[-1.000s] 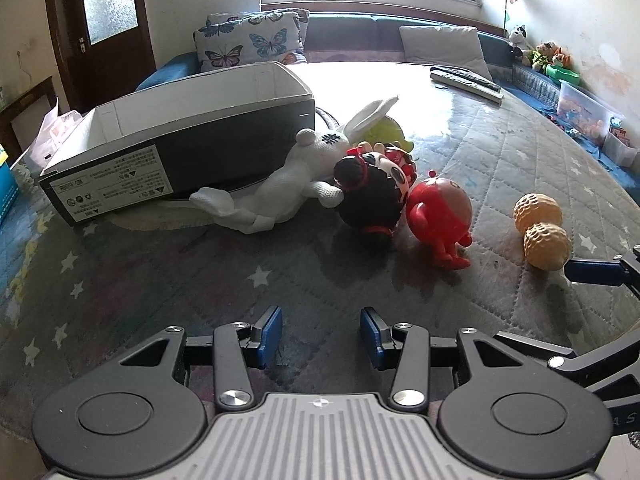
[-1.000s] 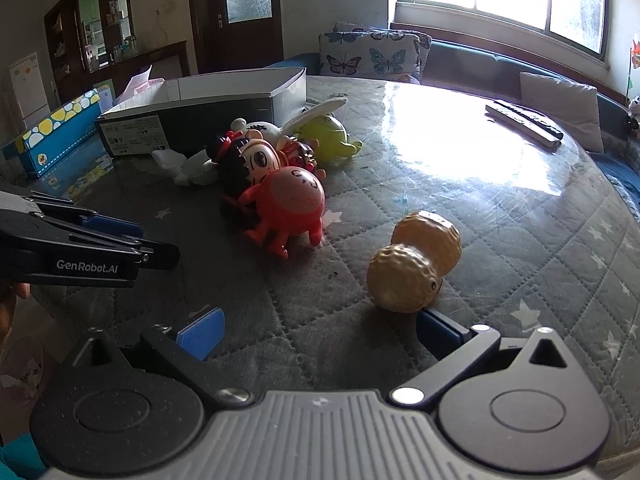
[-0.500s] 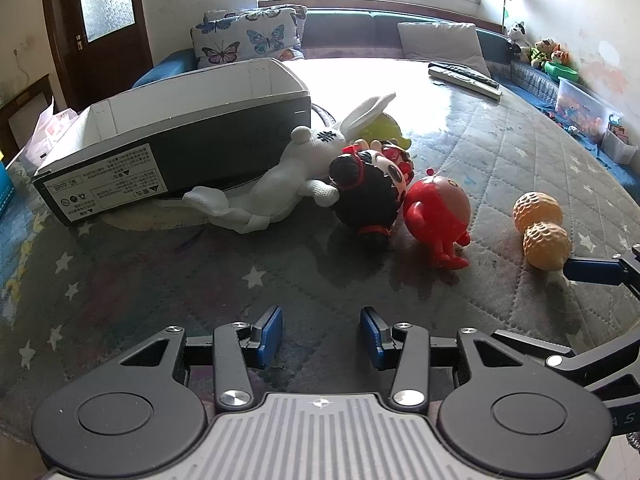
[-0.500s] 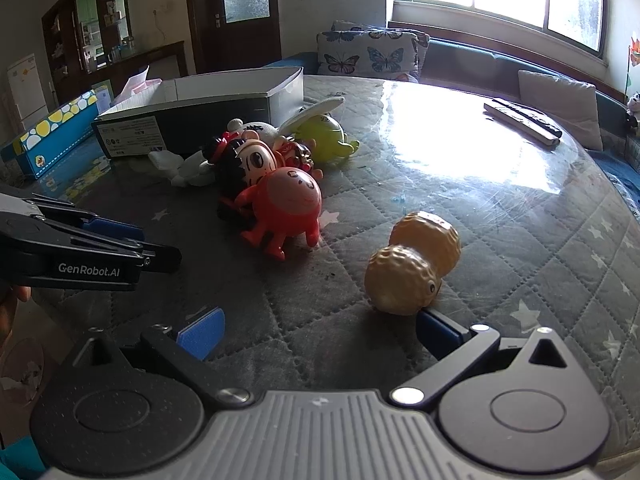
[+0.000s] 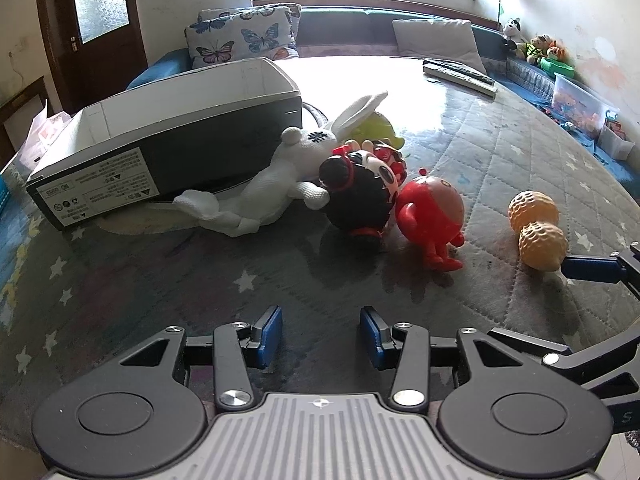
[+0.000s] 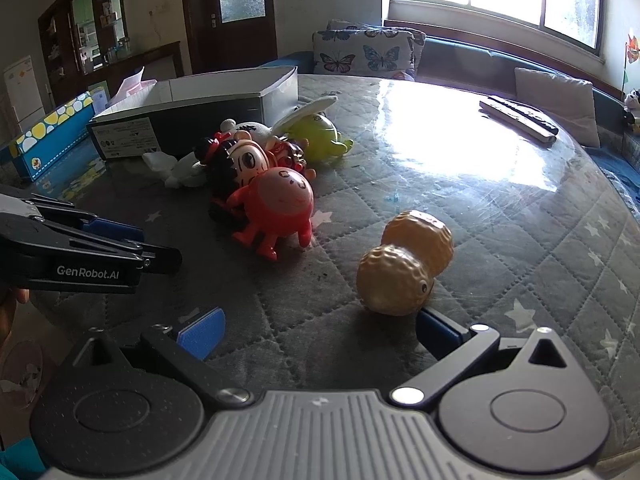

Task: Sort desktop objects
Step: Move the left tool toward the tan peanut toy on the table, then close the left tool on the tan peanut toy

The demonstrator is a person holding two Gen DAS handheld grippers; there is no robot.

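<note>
A pile of toys lies mid-table: a white knitted rabbit (image 5: 276, 184), a black-haired doll head (image 5: 360, 196), a red round figure (image 5: 432, 216) and a green toy (image 5: 372, 128) behind. A tan peanut toy (image 5: 536, 228) lies apart at the right. An open black-and-white box (image 5: 168, 132) stands at the left. My left gripper (image 5: 320, 334) is open and empty, short of the pile. My right gripper (image 6: 320, 332) is wide open, and its right finger (image 6: 438, 330) is close to the peanut toy (image 6: 404, 264). The red figure (image 6: 280, 204) sits left of it.
Remote controls (image 5: 460, 74) lie at the table's far right. A blue patterned box (image 6: 52, 132) sits at the left edge in the right wrist view. The table has a grey quilted cover (image 5: 500, 152) under glass. A sofa with butterfly cushions (image 5: 240, 40) stands behind.
The left gripper's view has shifted slightly; the box and the toys sit a little lower and nearer. The right gripper has edged slightly closer to the peanut toy. Both jaws are unchanged.
</note>
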